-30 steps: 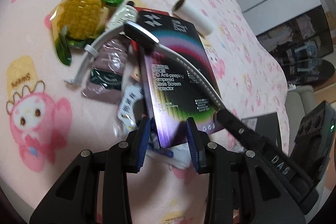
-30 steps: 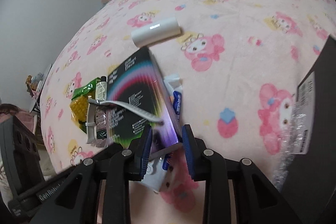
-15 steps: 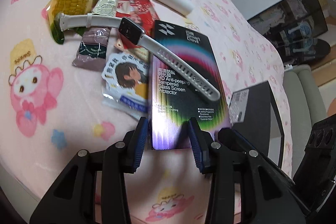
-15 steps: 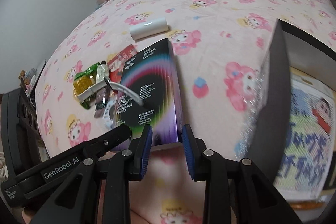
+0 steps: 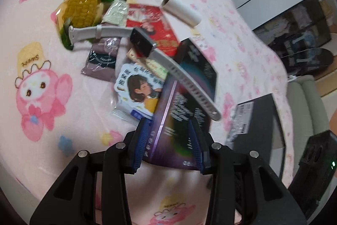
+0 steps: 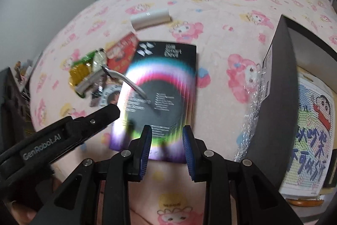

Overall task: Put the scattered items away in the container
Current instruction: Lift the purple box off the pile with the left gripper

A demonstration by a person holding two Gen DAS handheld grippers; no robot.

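Note:
A dark screen-protector box (image 5: 185, 102) (image 6: 162, 96) is held at its near end between the pads of both grippers, tilted above the pink blanket. My left gripper (image 5: 169, 142) and right gripper (image 6: 167, 149) are both shut on it. A grey smartwatch (image 5: 143, 45) (image 6: 118, 75) lies with one strap draped over the box. The dark open container (image 5: 259, 119) (image 6: 278, 98) stands to the right.
On the blanket lie a corn packet (image 5: 82, 7), a small tube (image 5: 117, 12), a red packet (image 5: 153, 26), a brown sachet (image 5: 103, 58), a card with a girl's picture (image 5: 139, 90) and a white cylinder (image 5: 181, 10) (image 6: 150, 18). A printed picture (image 6: 311, 130) lies inside the container.
The box has been lifted off the pile and tilted, blurred with motion. The watch strap still hangs on it. Both grippers have moved back and toward the container.

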